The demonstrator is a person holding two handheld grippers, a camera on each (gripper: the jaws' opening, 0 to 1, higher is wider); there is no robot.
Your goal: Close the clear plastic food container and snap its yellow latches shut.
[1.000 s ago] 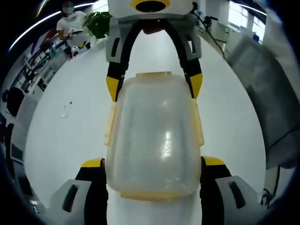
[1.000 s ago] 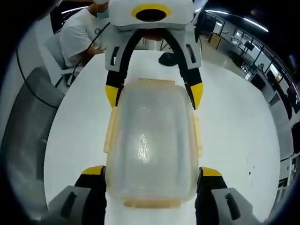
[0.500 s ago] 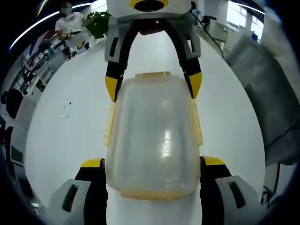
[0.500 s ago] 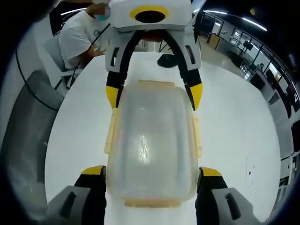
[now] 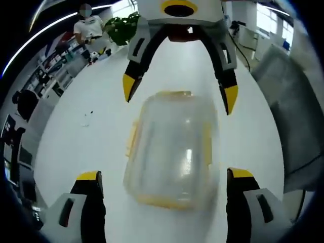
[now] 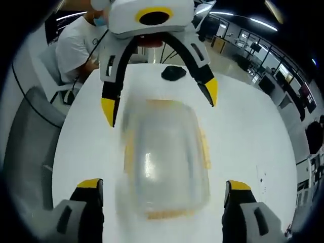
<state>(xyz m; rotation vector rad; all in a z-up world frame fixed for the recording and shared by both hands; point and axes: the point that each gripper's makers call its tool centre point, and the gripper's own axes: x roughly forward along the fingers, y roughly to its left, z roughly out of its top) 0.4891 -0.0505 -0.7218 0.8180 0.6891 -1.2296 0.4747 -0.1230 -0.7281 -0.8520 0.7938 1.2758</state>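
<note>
**Inspector A:** Left gripper view: the clear plastic food container (image 5: 174,152) lies lid-up on the white table (image 5: 91,147), between the 2 jaws of the left gripper (image 5: 164,176). Jaws spread wide, a visible gap on each side, nothing held. Yellow latches (image 5: 132,139) sit along the container's edges; whether they are snapped down cannot be told through the blur.

**Inspector B:** Confirmed from the right gripper view. The container (image 6: 164,157) rests on the table (image 6: 253,136) between the right gripper's (image 6: 164,185) 2 yellow-tipped jaws, which stand well apart and clear of it. The opposing gripper faces in from the far end, its jaws likewise splayed to either side of the container.

**Inspector A:** Surroundings?

**Inspector B:** A dark object (image 6: 173,72) lies on the table beyond the container. A seated person in a white shirt (image 6: 76,43) is at the far left edge. A grey mesh chair back (image 6: 25,152) stands beside the table.

**Inspector A:** A potted plant (image 5: 121,29) stands at the table's far end.
</note>
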